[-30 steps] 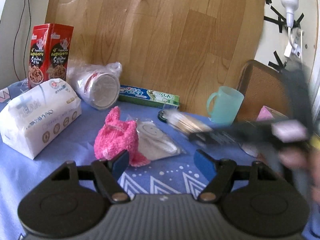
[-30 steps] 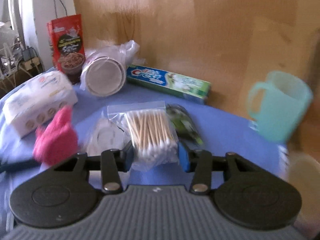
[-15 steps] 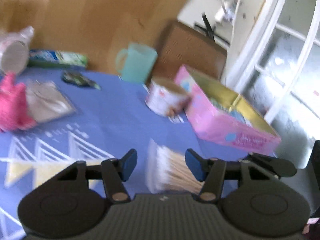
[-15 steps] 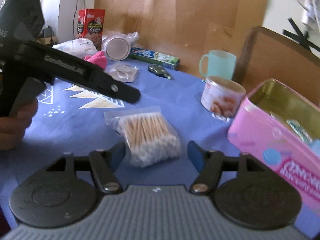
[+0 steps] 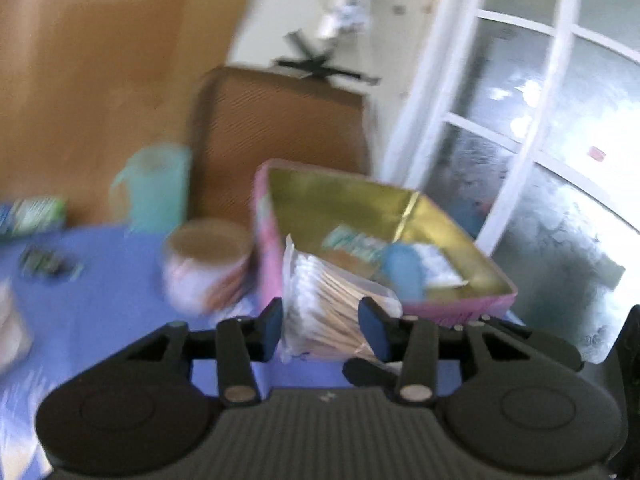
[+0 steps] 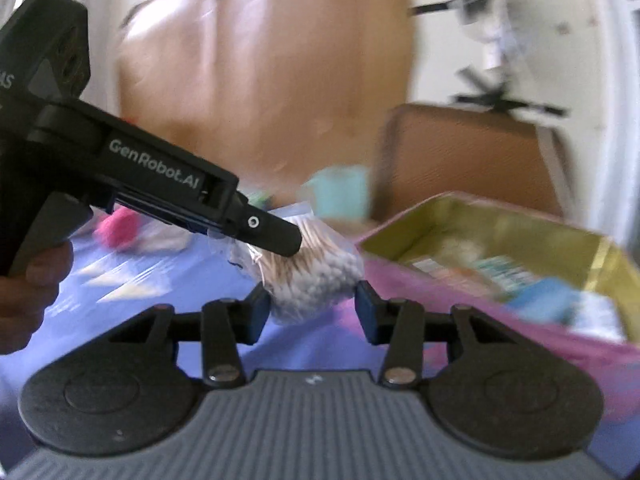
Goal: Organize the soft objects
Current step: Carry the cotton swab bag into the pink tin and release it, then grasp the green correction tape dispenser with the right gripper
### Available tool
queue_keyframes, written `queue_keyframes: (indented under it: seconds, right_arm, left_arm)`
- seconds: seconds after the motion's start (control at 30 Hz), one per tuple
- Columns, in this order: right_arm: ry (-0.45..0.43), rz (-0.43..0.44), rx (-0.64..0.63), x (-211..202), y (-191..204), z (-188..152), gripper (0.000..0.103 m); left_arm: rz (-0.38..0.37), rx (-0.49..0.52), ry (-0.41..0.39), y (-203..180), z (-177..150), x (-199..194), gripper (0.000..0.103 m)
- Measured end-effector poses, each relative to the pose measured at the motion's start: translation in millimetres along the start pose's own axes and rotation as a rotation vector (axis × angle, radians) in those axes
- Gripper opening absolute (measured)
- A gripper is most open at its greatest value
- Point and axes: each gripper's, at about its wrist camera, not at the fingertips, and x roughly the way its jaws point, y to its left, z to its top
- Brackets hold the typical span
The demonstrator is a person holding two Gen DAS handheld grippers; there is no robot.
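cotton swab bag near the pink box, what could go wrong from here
1. The bag of cotton swabs sits between the left gripper fingers, which press only slippery plastic; it could slip out before it clears the wall of the pink box.
2. The right gripper hovers right at the bag's other end, so the two tools may collide.
3. The small tin stands close beside the box and could get knocked.

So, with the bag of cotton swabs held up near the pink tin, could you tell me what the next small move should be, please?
Probably carry the bag of cotton swabs a little further over the open pink tin: the left gripper holds it just short of the near wall, while the right gripper looks open.
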Motion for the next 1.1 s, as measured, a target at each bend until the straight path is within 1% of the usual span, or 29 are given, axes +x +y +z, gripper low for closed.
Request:
queue_keyframes:
  seconds: [0.03,0.07,0.1,0.13,0.17,0.2,0.23,0.27,0.3,0.33,0.4,0.47,0.53,0.63,0.7,0.8,0.87,0.93,0.97,1.0,1.03,1.07,1.1]
  right_arm:
    - [-0.006,-0.043,0.021,3,-11,4,0.049]
    - [-0.015,-0.083,0.037,10,-21,8,0.049]
    - [-0.024,-0.123,0.043,18,-29,11,0.049]
    - [-0.032,-0.187,0.041,30,-39,14,0.050]
    - [-0.022,-0.258,0.025,45,-48,16,0.056]
    - [0.005,-0.308,0.003,57,-57,15,0.061]
    - [0.041,-0.355,-0.011,73,-65,14,0.062]
    - [0.064,-0.372,0.004,81,-71,12,0.062]
    - [0.066,-0.363,0.035,79,-76,10,0.062]
    - [0.048,-0.333,0.077,72,-81,8,0.062]
    - [0.018,-0.326,0.103,61,-80,3,0.064]
    - [-0.012,-0.333,0.115,47,-78,-2,0.064]
    - [-0.040,-0.297,0.155,38,-77,0,0.064]
    - [-0.078,-0.183,0.175,33,-63,15,0.063]
    - [-0.081,-0.082,0.153,38,-45,29,0.062]
    - [-0.037,0.118,0.093,56,0,49,0.061]
    - [0.019,0.217,0.046,83,33,58,0.061]
    - [0.084,0.287,0.008,117,64,64,0.060]
    - [0.128,0.304,-0.005,142,80,67,0.058]
    - [0.168,0.304,-0.008,163,93,67,0.058]
    - [0.208,0.298,-0.003,188,102,69,0.058]
    - [0.245,0.291,0.006,216,110,70,0.058]
    - [0.271,0.283,0.015,234,115,68,0.059]
  left_arm:
    - [0.011,0.035,-0.018,-11,7,10,0.055]
    - [0.042,0.065,-0.037,-21,14,21,0.081]
    - [0.086,0.085,-0.063,-27,17,29,0.093]
    - [0.124,0.106,-0.085,-32,18,36,0.093]
    - [0.161,0.127,-0.090,-37,19,43,0.093]
    - [0.193,0.129,-0.074,-38,18,50,0.091]
    - [0.199,0.111,-0.060,-37,16,52,0.090]
    - [0.179,0.083,-0.052,-32,13,48,0.090]
    - [0.160,0.071,-0.053,-29,9,43,0.090]
    - [0.157,0.071,-0.060,-24,4,34,0.091]
    - [0.181,0.074,-0.077,-14,-8,17,0.092]
    - [0.190,0.044,-0.067,2,-17,1,0.092]
    - [0.199,-0.006,-0.053,24,-30,-15,0.091]
    - [0.258,-0.057,-0.035,56,-50,-39,0.091]
    - [0.297,-0.098,-0.030,81,-65,-56,0.091]
    - [0.355,-0.154,-0.036,119,-82,-75,0.091]
    - [0.397,-0.187,-0.047,139,-89,-81,0.090]
    - [0.401,-0.239,-0.060,155,-96,-82,0.090]
    - [0.387,-0.275,-0.054,161,-99,-81,0.083]
    - [0.358,-0.291,-0.072,165,-99,-84,0.082]
    - [0.352,-0.290,-0.107,166,-99,-88,0.083]
    - [0.351,-0.289,-0.127,167,-101,-91,0.083]
    - [0.340,-0.288,-0.140,168,-101,-93,0.083]
